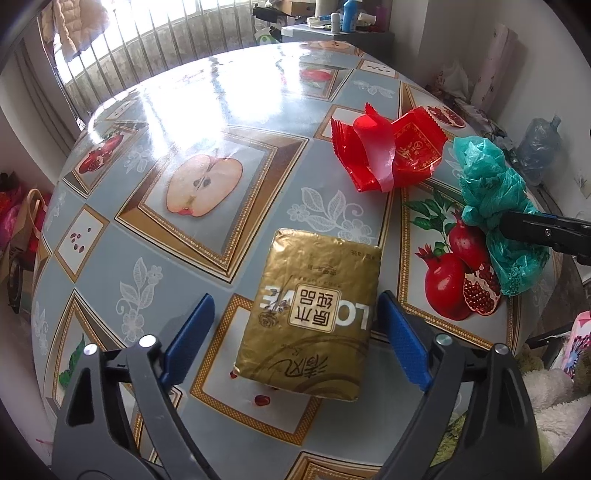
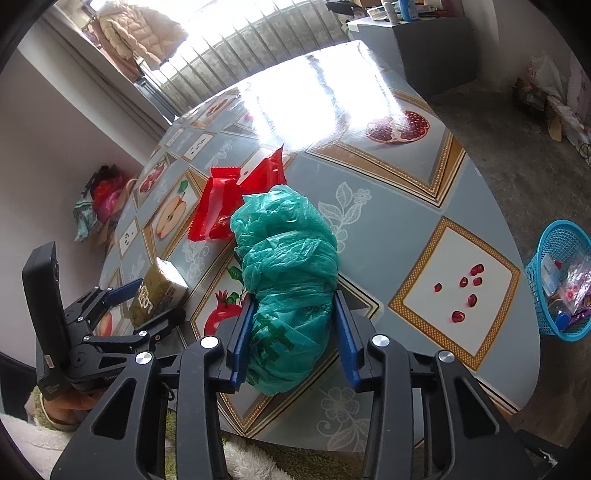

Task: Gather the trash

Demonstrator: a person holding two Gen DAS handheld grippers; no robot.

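A gold tissue pack [image 1: 310,314] lies on the table between the open fingers of my left gripper [image 1: 295,321]; neither pad visibly touches it. It also shows in the right wrist view [image 2: 159,291]. A crumpled green plastic bag [image 2: 291,288] lies between the blue pads of my right gripper [image 2: 295,310], whose jaws stand close around it, both pads against it. The bag also shows in the left wrist view [image 1: 491,199]. A red wrapper [image 1: 388,151] lies beyond the bag, seen too in the right wrist view [image 2: 236,199].
The round table [image 2: 424,206] has a glossy fruit-print cloth. A blue basket [image 2: 561,280] holding some items stands on the floor to the right of the table. Bags sit by the left wall [image 2: 99,206]. A cabinet with bottles [image 1: 332,26] stands beyond the table.
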